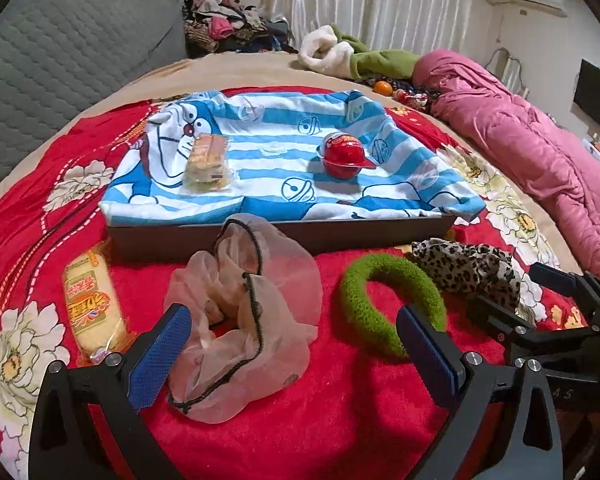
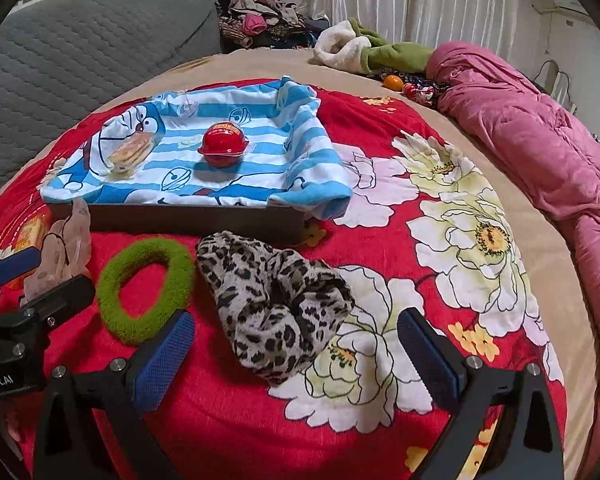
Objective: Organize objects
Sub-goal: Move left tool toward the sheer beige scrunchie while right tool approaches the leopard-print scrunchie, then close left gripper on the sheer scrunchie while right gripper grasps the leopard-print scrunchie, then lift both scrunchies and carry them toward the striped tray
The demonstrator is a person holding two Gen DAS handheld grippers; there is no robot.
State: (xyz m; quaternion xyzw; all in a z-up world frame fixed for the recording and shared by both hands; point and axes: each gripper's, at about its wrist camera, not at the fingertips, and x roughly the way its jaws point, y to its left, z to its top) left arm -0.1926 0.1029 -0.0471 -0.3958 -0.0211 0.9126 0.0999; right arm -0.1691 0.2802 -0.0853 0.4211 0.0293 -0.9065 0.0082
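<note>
A dark shallow tray [image 1: 284,236] [image 2: 196,218] lined with a blue-striped cartoon towel [image 1: 284,156] [image 2: 260,148] holds a wrapped snack [image 1: 208,158] [image 2: 130,152] and a red egg-shaped capsule [image 1: 342,154] [image 2: 222,146]. In front of it on the red blanket lie a sheer pink scrunchie [image 1: 244,312] [image 2: 66,248], a green fuzzy hair ring [image 1: 392,300] [image 2: 144,288] and a leopard-print scrunchie [image 1: 468,272] [image 2: 276,308]. My left gripper [image 1: 296,344] is open, its fingers either side of the pink scrunchie. My right gripper [image 2: 296,352] is open around the leopard scrunchie's near end.
A yellow packaged cake [image 1: 92,304] lies left of the tray. A pink quilt [image 2: 540,128] runs along the right, a grey quilted headboard [image 1: 60,52] stands at the left, and clothes [image 1: 228,20], a green-and-white garment [image 2: 372,50] and an orange [image 1: 383,87] lie at the back.
</note>
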